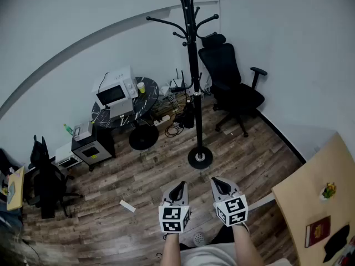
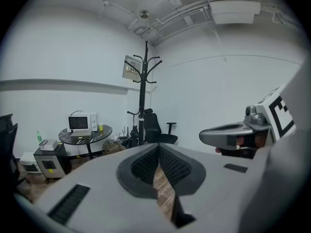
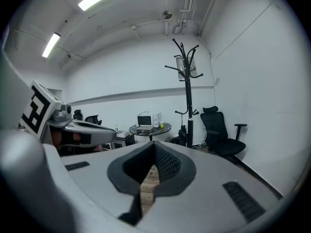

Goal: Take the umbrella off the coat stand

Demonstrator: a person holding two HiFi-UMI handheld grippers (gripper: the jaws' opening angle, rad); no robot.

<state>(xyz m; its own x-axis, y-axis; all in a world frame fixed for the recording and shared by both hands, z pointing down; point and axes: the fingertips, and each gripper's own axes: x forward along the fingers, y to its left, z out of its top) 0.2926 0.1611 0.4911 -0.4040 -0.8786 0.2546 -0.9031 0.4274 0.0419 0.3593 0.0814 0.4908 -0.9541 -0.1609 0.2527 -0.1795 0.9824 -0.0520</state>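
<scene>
The black coat stand rises from a round base on the wooden floor ahead of me. A dark folded umbrella hangs low against its pole, just under a lower hook; the right gripper view shows this umbrella small beside the pole. My left gripper and right gripper are side by side, well short of the stand's base. Both are shut with nothing between the jaws. The stand is far off beyond the left gripper, and likewise beyond the right gripper.
A black office chair stands right of the stand. At its left a round dark table bears a microwave, with a small cabinet and cables nearby. A wooden table is at my right, and a white scrap lies on the floor.
</scene>
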